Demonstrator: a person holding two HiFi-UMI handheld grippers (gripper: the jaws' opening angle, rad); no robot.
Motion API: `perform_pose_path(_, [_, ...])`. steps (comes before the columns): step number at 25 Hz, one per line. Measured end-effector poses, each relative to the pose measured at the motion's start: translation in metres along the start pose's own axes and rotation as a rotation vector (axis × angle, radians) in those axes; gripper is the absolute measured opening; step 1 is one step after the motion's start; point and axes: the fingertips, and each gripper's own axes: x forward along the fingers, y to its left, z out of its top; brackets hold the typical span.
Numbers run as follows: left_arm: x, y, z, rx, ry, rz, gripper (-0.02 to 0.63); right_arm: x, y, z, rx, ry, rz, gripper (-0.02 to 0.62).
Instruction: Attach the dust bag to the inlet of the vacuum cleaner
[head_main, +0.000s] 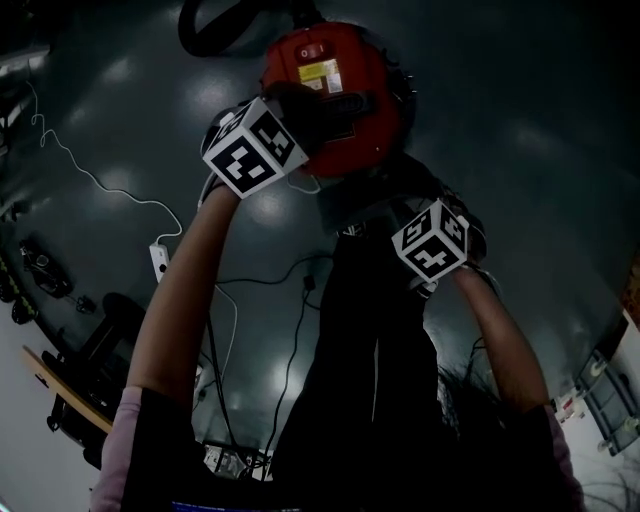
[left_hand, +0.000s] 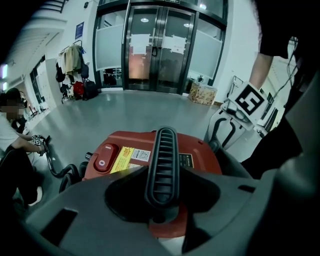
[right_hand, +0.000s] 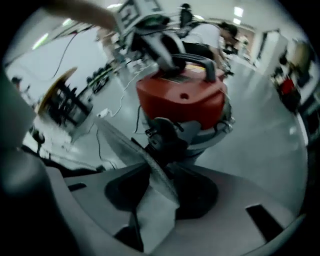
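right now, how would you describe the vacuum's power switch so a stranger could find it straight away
Find the red vacuum cleaner on the grey floor. On its top, in the left gripper view, the power switch lies left of the black ribbed handle. It is the only raised red rocker there, marked I and O, next to a flat yellow label.

Site: large indoor hall or lobby of an institutional building, doubling as a test space. Left gripper view: tall glass double doors (left_hand: 160, 47) at upper centre, a wide polished grey floor (left_hand: 125, 112) in front, a coat rack (left_hand: 72, 57) hung with clothes and bags at upper left, a cardboard box (left_hand: 202, 93) right of the doors. Right gripper view: ceiling light panels (right_hand: 239, 11) at top right. Head view: a white power strip (head_main: 158, 260) and loose cables (head_main: 90, 175) on the floor at left.
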Motion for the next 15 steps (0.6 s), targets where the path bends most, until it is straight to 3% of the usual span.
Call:
perform_pose_path(2, [0.001,0.000,0.000,0.003,-0.005,0.002,0.166,0.001,-0.004,0.001,0.185,-0.025,0.023,0.160])
perform_pose_path(4, [0.001,0.001,0.000,0.003,-0.010,0.003,0.164,0.001,-0.005,0.002,0.245,-0.031,0.015,0.161])
perform_pose_path(9, [0.002,0.002,-0.005,-0.002,0.001,0.005,0.164,0.006,0.000,0.001,0.159,0.011,0.001,0.161])
perform_pose_path(12, [-0.003,0.000,0.002,-0.039,-0.007,0.025,0.167,-0.004,0.002,-0.005,0.109,0.051,-0.016,0.163])
perform_pose_path(15, [-0.023,0.002,0.013,-0.111,-0.055,0.080,0.180,-0.027,0.005,-0.007,0.139,0.034,-0.037,0.163])
